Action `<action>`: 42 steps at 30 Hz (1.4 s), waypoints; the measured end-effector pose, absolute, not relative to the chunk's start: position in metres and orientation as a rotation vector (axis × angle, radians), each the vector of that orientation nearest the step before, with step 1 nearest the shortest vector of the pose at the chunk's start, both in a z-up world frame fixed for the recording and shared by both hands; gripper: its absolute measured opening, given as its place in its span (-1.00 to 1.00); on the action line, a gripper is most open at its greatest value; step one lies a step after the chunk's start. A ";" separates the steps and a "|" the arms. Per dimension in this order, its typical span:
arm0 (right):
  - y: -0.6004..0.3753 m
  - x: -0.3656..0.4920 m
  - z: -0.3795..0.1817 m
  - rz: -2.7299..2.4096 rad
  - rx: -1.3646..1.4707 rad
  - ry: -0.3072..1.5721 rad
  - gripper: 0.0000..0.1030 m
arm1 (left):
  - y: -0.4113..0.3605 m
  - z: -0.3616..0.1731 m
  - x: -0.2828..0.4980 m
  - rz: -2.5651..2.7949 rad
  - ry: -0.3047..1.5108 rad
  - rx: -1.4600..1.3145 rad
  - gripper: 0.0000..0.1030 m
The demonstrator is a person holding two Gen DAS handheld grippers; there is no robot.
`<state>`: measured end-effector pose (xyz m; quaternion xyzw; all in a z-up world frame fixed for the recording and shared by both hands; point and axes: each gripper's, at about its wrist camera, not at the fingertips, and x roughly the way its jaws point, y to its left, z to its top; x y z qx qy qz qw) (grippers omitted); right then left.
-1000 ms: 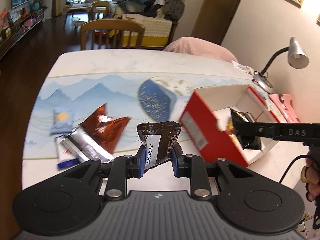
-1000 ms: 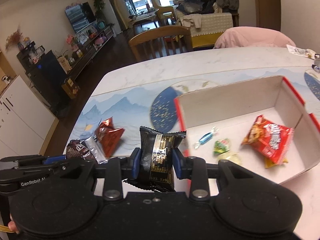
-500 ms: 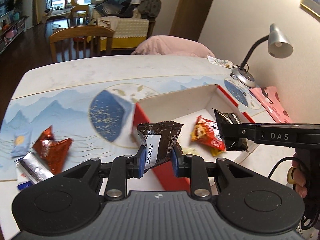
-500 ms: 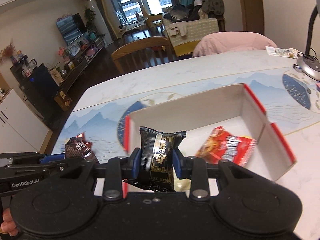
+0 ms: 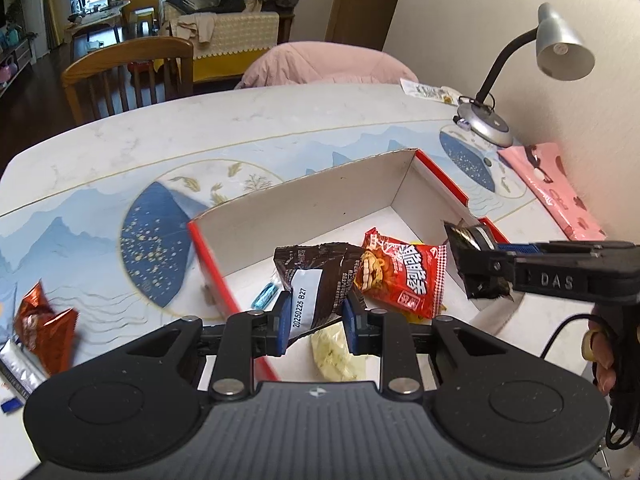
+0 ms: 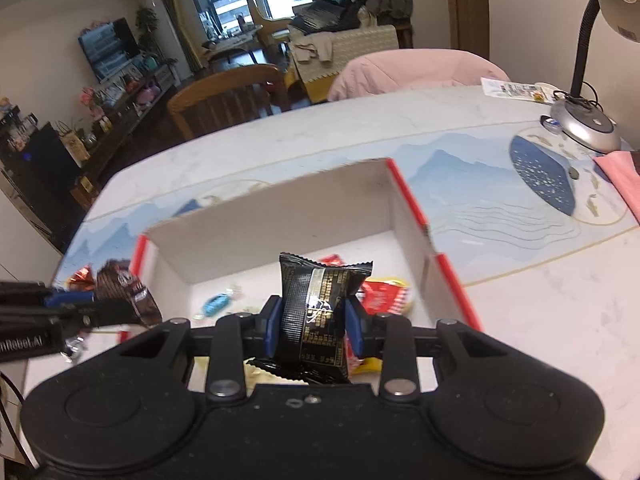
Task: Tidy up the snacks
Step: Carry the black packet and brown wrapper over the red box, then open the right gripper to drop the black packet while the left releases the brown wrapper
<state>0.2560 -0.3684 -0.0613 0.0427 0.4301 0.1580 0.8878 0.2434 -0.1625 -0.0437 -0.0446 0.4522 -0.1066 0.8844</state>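
Now both grippers carry a snack toward the red box (image 5: 436, 178), which stands open on the table (image 5: 240, 120) with its white inside showing. The left gripper (image 5: 316, 322) is closed on a brown packet (image 5: 320, 276) with a white date label, and its blue pads press the packet from both sides; the packet hangs above the near left part of the box. The right gripper (image 6: 314, 326) is closed in the same way on a black packet (image 6: 320, 304) with gold print, held upright above the near right part of the box. Inside the box there already lie a red chip bag (image 5: 404, 276), a small blue candy (image 5: 266, 295) and a pale yellow piece (image 5: 338, 354) near the front wall. Outside, on the left of the table, a red-brown packet (image 5: 44, 324) and a silver wrapper (image 5: 18, 368) are not yet put away. I judge that the step in hand is the delivery of the two packets, and it is almost at its end. The next move asks to lower each packet a little inside the walls and to open the jaws, so that the packets fall on free floor and not on the edge. After that the hands should go back to the left for the remaining snacks.
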 end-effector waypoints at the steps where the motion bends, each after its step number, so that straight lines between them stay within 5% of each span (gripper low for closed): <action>1: -0.370 0.258 -0.064 0.328 0.082 0.901 -0.38 | -0.166 -0.046 0.250 -0.224 0.950 -0.087 -0.51; 31: -0.364 0.281 -0.110 0.427 -0.010 1.045 -0.33 | -0.208 -0.121 0.342 -0.193 1.302 0.040 -0.50; 42: -0.373 0.276 -0.100 0.426 0.016 1.012 -0.07 | -0.205 -0.119 0.340 -0.213 1.298 0.023 -0.50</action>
